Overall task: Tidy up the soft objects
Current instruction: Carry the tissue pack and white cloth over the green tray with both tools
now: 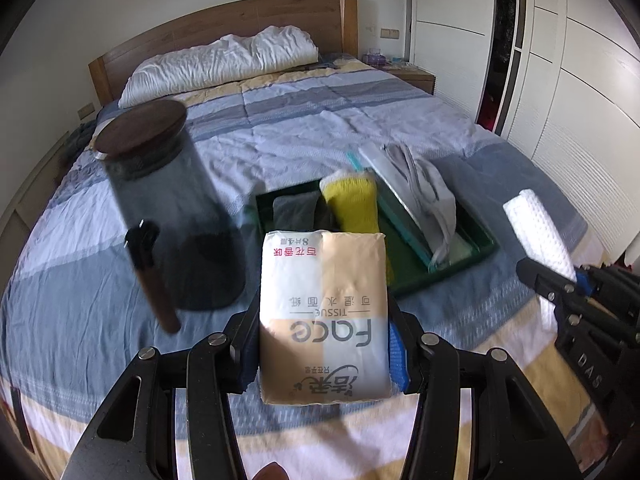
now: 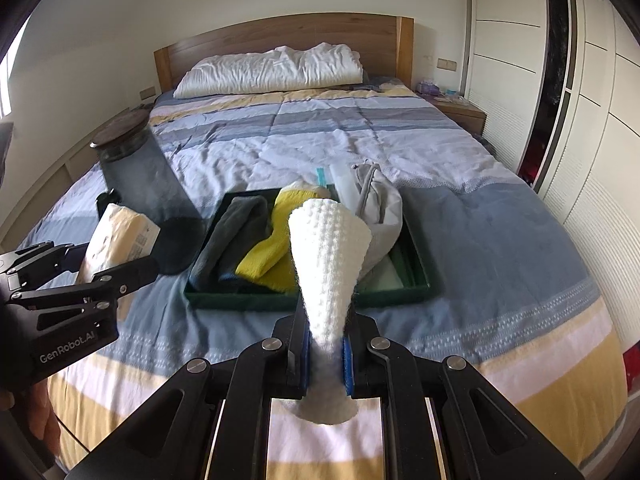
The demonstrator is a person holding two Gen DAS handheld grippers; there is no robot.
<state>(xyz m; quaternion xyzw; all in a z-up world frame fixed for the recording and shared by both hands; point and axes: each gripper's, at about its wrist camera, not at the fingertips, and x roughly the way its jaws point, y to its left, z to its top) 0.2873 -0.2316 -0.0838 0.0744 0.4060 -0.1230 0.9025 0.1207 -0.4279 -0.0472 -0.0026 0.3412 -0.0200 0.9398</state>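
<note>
Green tray already holds several cloths; left gripper clamps a tissue pack and right gripper a white cloth, both unplaced.

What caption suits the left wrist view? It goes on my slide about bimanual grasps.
Left gripper holds a tissue pack above the bed, facing the green tray of folded cloths.

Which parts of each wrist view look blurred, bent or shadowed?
Left wrist view: the glass jar is smeared by motion blur, the tissue pack sharp; the wardrobe doors bow with fisheye distortion. Right wrist view: the headboard curves, dark vignette fills the corners, the white knitted cloth is crisp.
</note>
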